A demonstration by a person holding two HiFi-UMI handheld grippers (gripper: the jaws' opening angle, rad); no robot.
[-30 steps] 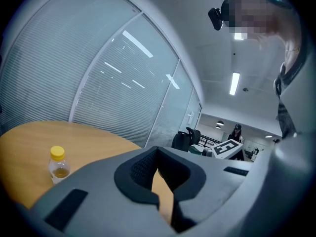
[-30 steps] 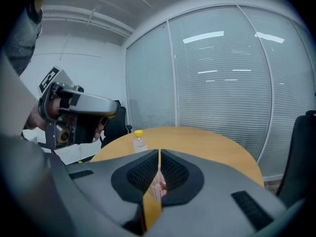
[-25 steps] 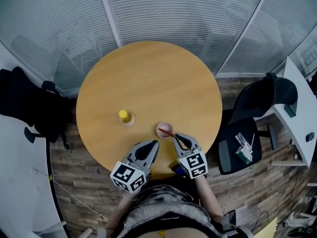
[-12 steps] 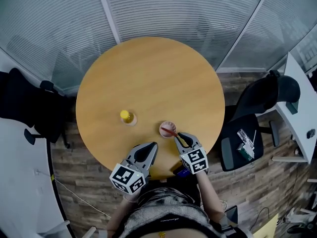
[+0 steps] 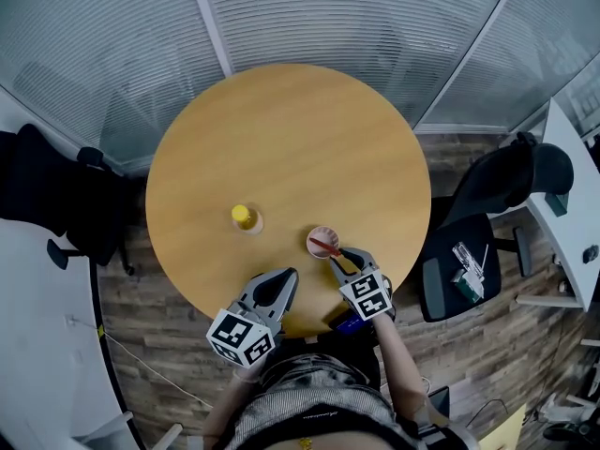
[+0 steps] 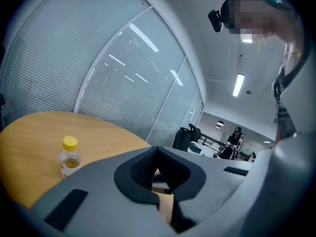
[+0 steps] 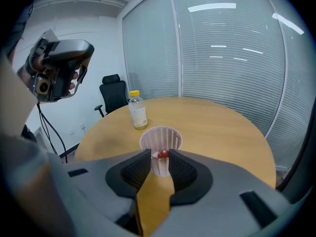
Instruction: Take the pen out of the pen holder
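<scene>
The white mesh pen holder [image 5: 322, 241] [image 7: 160, 147] stands near the front edge of the round wooden table [image 5: 281, 148]. A red pen [image 5: 324, 246] leans in it, and its red end [image 7: 163, 154] sticks out over the near rim. My right gripper [image 5: 339, 255] [image 7: 161, 154] is right at that rim. Its jaws have just been opening and now stand open, with the pen's end between the tips and the pads clear of it. My left gripper [image 5: 289, 274] [image 6: 157, 149] hovers at the table's front edge, left of the holder, shut and empty.
A small bottle with a yellow cap [image 5: 243, 217] [image 7: 138, 111] [image 6: 69, 155] stands left of the holder. Black office chairs [image 5: 487, 214] [image 5: 56, 204] flank the table. Glass walls with blinds [image 5: 328, 26] close the back, and a white desk [image 5: 572, 204] stands on the right.
My right gripper has sunk toward the table beside the holder, and its jaws have parted from the red pen. The left gripper has hardly shifted.
</scene>
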